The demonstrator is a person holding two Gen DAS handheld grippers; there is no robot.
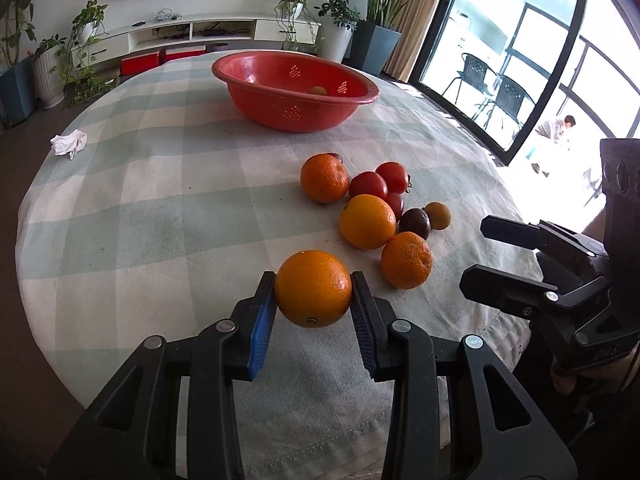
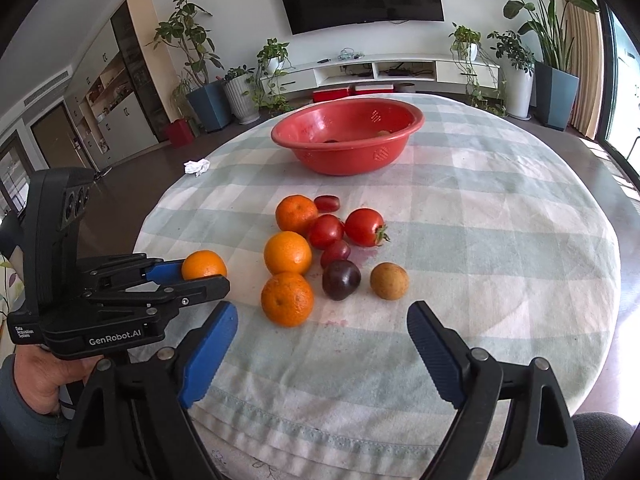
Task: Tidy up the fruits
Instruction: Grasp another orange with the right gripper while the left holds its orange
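Slipping is the danger: left tongs [image 1: 313, 294] pinch a round orange [image 1: 313, 288] by its sides, it may roll toward the table [image 1: 160, 208] edge. Right tongs [image 2: 322, 320] gape, empty.

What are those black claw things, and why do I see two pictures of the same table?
Those claws are hand-held grippers: a person squeezes one in each hand, like big tongs. Each has a camera looking out along its fingers, so you get two pictures. The left camera shows the left hand-held gripper pinching an orange. The right camera shows the right hand-held gripper open, holding nothing. On the checked tablecloth lie more oranges, red tomatoes, a dark plum-like fruit and a small brown one. Farther back stands a red basket, probably where the fruit goes.
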